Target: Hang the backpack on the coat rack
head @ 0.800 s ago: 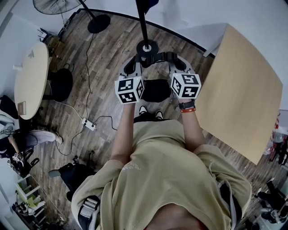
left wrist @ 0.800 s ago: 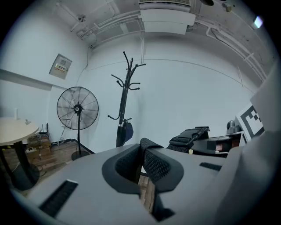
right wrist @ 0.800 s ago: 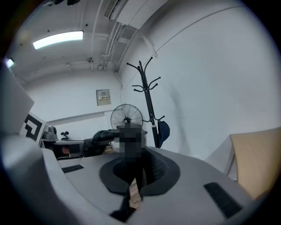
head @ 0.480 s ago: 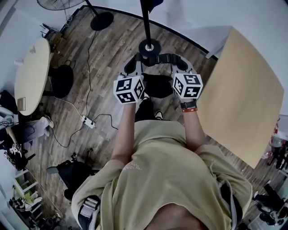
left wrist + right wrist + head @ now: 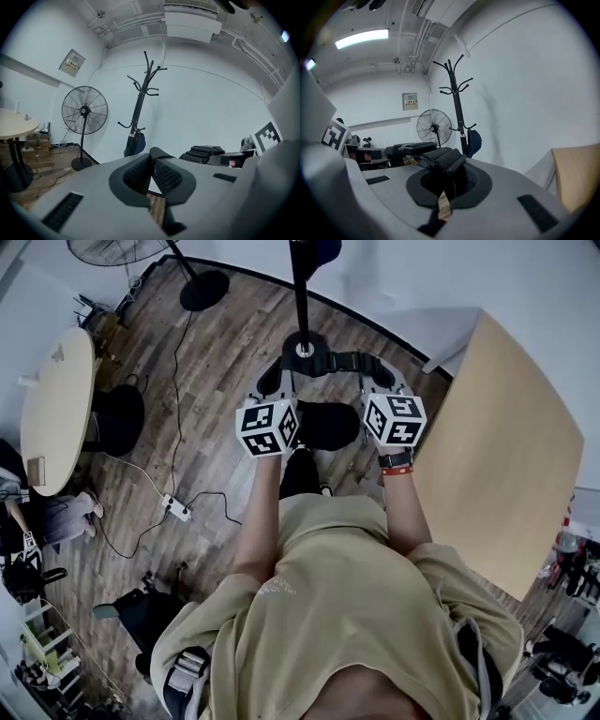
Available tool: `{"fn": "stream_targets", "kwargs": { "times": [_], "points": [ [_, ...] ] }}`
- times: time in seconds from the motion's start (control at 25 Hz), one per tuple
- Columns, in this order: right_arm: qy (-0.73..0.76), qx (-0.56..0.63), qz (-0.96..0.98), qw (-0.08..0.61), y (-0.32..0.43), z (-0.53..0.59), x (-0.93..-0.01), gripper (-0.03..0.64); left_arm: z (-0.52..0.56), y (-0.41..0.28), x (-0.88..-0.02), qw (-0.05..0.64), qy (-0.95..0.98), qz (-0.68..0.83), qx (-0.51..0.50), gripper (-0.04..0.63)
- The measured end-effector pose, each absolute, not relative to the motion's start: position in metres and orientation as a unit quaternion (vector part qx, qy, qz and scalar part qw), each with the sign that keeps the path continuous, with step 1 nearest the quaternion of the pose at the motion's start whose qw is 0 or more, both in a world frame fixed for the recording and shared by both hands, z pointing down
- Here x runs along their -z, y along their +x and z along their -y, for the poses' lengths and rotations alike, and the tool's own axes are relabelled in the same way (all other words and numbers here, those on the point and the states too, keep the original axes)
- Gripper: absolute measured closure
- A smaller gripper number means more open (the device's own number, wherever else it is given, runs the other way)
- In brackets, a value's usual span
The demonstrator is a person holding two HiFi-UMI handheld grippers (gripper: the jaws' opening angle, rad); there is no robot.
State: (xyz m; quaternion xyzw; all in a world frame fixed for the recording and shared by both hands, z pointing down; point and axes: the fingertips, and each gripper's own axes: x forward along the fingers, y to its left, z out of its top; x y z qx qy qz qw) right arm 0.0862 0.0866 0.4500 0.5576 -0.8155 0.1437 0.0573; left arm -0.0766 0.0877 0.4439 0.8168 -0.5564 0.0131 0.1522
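Note:
A black backpack [image 5: 325, 425] hangs between my two grippers in the head view, its padded straps [image 5: 330, 361] arching ahead of it. The left gripper [image 5: 277, 373] is shut on one mesh strap [image 5: 159, 174]. The right gripper [image 5: 374, 373] is shut on the other strap [image 5: 440, 161]. The black coat rack [image 5: 300, 282] stands straight ahead, with its round base [image 5: 306, 348] just beyond the straps. Both gripper views show the coat rack [image 5: 140, 101] [image 5: 457, 93] upright against the white wall, several hooks free, and a dark blue item [image 5: 136, 143] [image 5: 473, 140] hanging low on it.
A pale wooden table [image 5: 506, 451] stands close on the right. A round table [image 5: 56, 395] is at the far left. A standing fan [image 5: 84, 112] with a round base [image 5: 203, 289] stands left of the rack. A cable and power strip [image 5: 174, 512] lie on the wood floor.
The person has stepped a little forward, one leg now under the backpack. Both grippers stay shut on the straps, held close to the rack's base.

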Motion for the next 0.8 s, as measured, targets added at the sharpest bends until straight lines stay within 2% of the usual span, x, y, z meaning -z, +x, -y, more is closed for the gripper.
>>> {"fn": "stream_targets", "kwargs": {
  "times": [0.8],
  "points": [
    [0.569,-0.176,0.802,0.054,0.068,0.059,-0.457,0.603,0.061,-0.094,-0.442,0.154,0.823,0.547,-0.02,0.569]
  ]
}}
